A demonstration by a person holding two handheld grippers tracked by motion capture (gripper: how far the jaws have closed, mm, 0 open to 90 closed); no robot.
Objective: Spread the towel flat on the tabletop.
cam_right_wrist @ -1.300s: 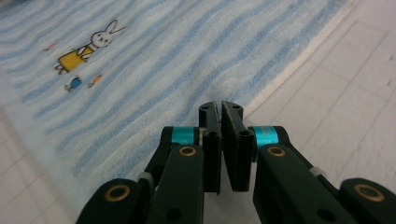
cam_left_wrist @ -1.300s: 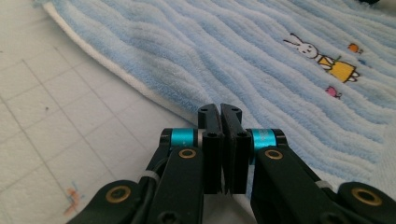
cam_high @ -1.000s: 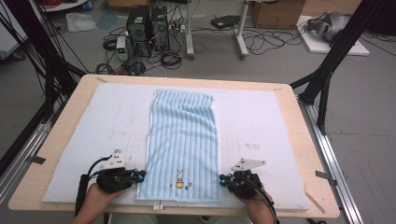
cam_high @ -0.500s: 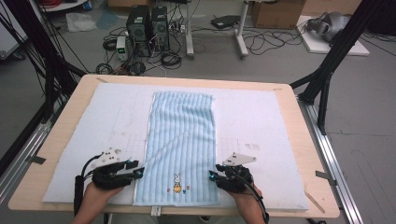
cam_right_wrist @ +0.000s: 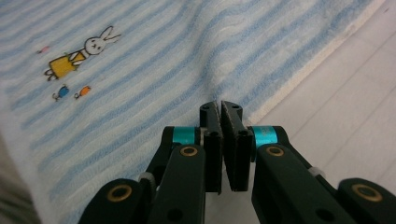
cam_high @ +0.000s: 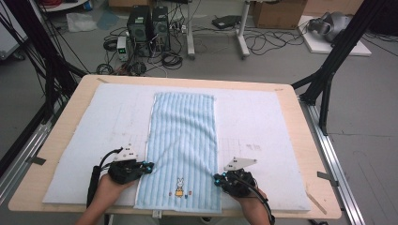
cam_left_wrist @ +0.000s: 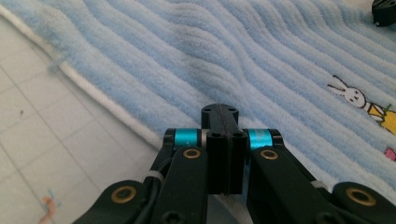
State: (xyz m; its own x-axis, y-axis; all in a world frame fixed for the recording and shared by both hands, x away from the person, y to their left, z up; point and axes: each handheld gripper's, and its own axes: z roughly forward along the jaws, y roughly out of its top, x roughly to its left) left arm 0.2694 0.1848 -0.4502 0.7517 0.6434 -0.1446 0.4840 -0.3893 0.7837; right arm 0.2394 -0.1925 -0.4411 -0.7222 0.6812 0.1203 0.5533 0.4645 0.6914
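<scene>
I count two grippers and one towel on my side of the table. My left gripper sits at the towel's left long edge, near its near end. In the left gripper view its jaws have just been closing and now stand pressed together, tips over the fluffy blue pile just inside the white hem; whether cloth is pinched between them I cannot tell. My right gripper is at the opposite long edge, well apart from the left one, with the towel's width between them. Its jaws have likewise just closed; in the right gripper view they lean together at the tips beside the hem, and again I cannot tell whether any fabric is caught.

The towel is a long terry rectangle, pale blue with lengthwise ribbed stripes, lying along the middle of the white mat. One small rabbit embroidery in a yellow dress sits near the near end. A crease runs diagonally across the cloth between the grippers. The mat is flat, faintly gridded, on one wooden tabletop.
</scene>
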